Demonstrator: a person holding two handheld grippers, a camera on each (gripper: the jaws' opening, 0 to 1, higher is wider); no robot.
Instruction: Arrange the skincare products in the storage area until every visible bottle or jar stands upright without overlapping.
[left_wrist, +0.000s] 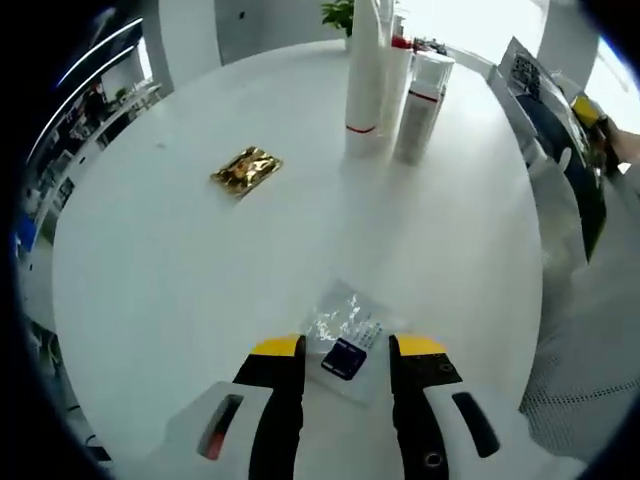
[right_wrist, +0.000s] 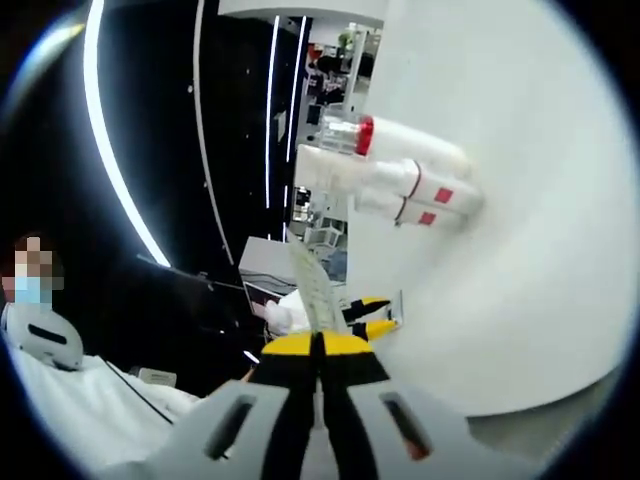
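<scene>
In the left gripper view, three white bottles (left_wrist: 385, 85) stand upright in a tight cluster at the top centre of the round white worktop (left_wrist: 150, 270), touching or nearly touching one another — whether any overlaps another I cannot tell from here. The tallest has a red band near its base, and the one to its right carries a small red label. A gold sachet (left_wrist: 246, 170) lies flat at upper left of centre, well apart from the bottles. At the bottom of the frame the left claw (left_wrist: 345, 352) stands wide, its yellow-tipped jaws either side of a clear sachet (left_wrist: 345, 335) with a dark label that lies flat on the worktop; the jaws are not closed on it.

In the right gripper view, which is rolled so the worktop fills the right side, the bottles (right_wrist: 400, 180) appear at upper centre. The right claw (right_wrist: 318, 345) is pinched together on a thin pale sachet (right_wrist: 310, 280) that rises edge-on from between the jaws at centre.

By my reading the bottles are already done — all upright. What is left is the flat packets: the clear one between the left jaws, the gold one, and the one held by the right claw each have yet to be given a place without overlap.
</scene>
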